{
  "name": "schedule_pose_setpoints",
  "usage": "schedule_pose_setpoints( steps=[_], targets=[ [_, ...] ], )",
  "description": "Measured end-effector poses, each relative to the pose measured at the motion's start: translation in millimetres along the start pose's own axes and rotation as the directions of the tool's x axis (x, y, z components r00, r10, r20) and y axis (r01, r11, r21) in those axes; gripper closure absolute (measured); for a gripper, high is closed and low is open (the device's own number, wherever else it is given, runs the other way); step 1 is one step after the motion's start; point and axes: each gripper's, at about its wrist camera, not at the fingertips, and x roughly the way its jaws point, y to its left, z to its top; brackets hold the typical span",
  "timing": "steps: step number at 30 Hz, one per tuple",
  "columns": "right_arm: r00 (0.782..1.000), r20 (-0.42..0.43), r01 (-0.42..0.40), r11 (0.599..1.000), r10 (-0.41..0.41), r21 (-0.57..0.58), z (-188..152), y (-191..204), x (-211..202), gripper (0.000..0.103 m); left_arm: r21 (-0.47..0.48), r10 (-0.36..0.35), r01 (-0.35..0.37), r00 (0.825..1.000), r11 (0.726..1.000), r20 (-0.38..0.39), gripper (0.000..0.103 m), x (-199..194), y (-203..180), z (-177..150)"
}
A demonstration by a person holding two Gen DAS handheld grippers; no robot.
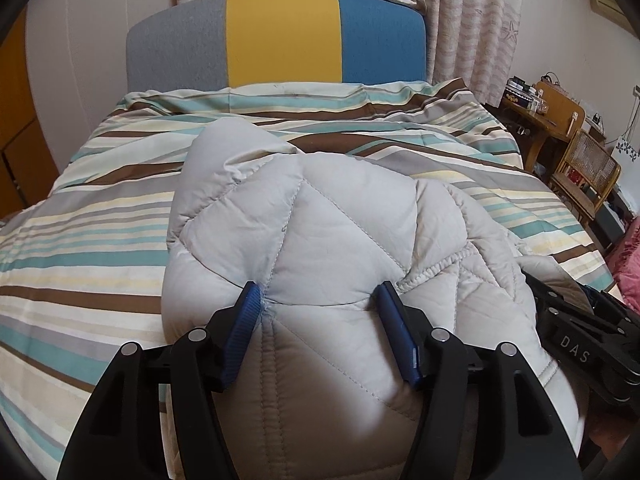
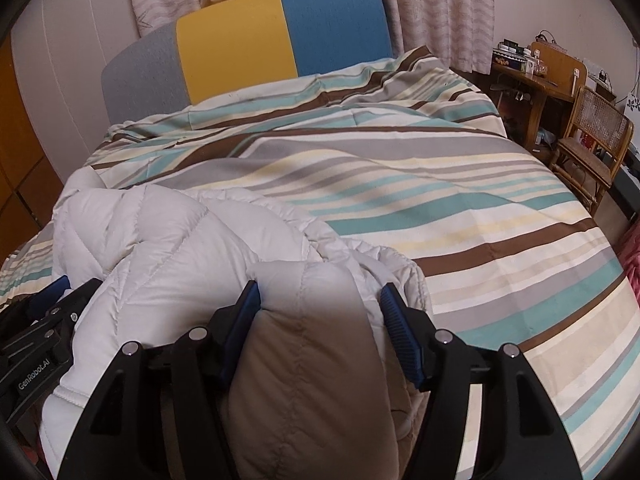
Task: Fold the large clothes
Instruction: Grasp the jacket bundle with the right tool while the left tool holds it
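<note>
A pale grey quilted puffer jacket lies bunched on the striped bed cover, near the bed's front edge. My left gripper is shut on a thick puffed fold of it, and the fabric puckers at the left pad. In the right wrist view the same jacket spreads to the left. There my right gripper is shut on a rolled, padded fold that fills the gap between its blue pads. The two grippers sit side by side: the right one shows at the left view's edge, the left one at the right view's edge.
The grey, yellow and blue headboard stands at the far end of the bed under patterned curtains. A wooden desk with small items and a cane chair stand to the right of the bed. Striped cover stretches beyond the jacket.
</note>
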Motion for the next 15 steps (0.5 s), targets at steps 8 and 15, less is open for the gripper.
schedule_pose_setpoints(
  steps=[8,15],
  targets=[
    [1.0,-0.019,0.001,1.0,-0.001,0.0,-5.7,-3.2,19.2,0.041,-0.001,0.011,-0.011,0.999,1.0,0.03,0.042,4.5,-1.9,-3.9],
    [1.0,-0.01,0.007,1.0,-0.007,-0.003,-5.6,-4.6,21.8,0.041,-0.004,0.013,-0.013,0.999,1.0,0.041,0.041,2.7,-3.3,-4.2]
  ],
)
